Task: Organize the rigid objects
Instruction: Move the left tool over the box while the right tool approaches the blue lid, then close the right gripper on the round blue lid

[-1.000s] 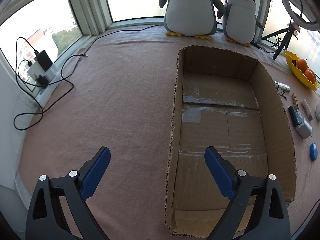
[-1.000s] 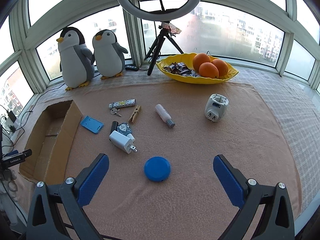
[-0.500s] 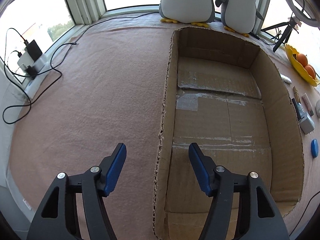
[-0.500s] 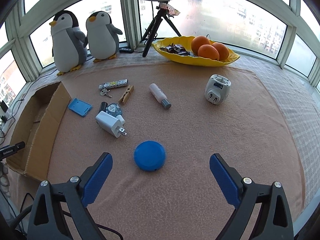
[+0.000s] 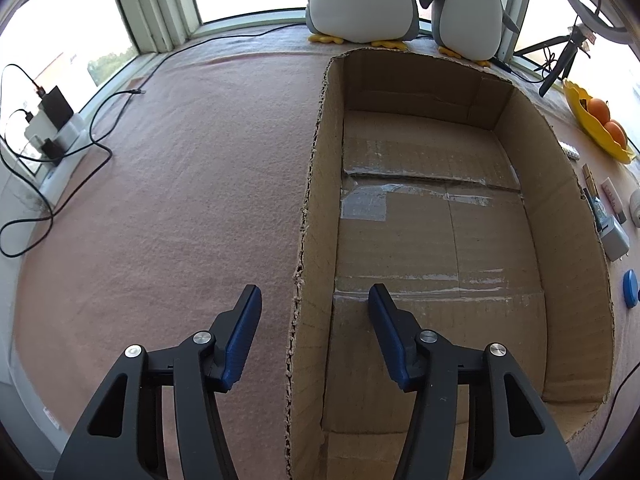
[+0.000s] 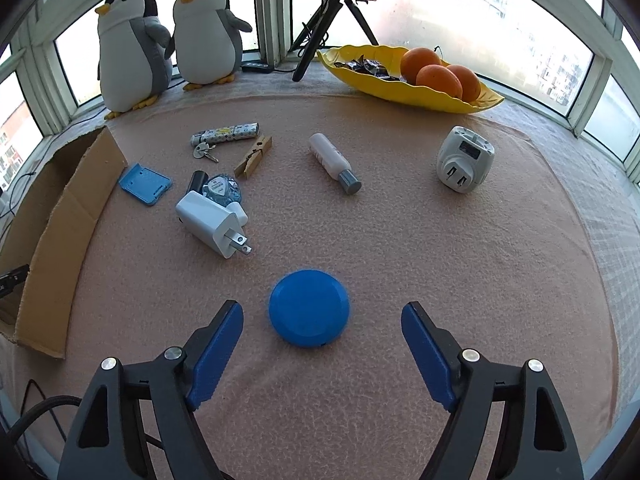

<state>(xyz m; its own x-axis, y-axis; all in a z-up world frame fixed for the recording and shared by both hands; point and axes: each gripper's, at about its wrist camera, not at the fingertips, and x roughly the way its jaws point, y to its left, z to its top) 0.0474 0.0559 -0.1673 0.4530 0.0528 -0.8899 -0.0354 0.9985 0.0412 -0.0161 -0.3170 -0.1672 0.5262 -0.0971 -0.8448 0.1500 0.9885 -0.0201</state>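
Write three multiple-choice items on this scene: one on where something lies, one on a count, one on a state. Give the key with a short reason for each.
1. Where does the blue disc lie?
A. inside the cardboard box
B. on the cloth, just ahead of the right claw
C. in the yellow dish

2. How many oranges are in the yellow dish?
A. one
B. three
C. five

3. What is the state of the cardboard box?
A. empty, open at the top
B. taped shut
C. full of chargers

Key:
1 B: the disc sits on the cloth just beyond the fingers of the right claw.
2 B: three oranges show together at one end of the dish.
3 A: the left wrist view shows only a bare, taped floor; the left claw straddles its near wall.
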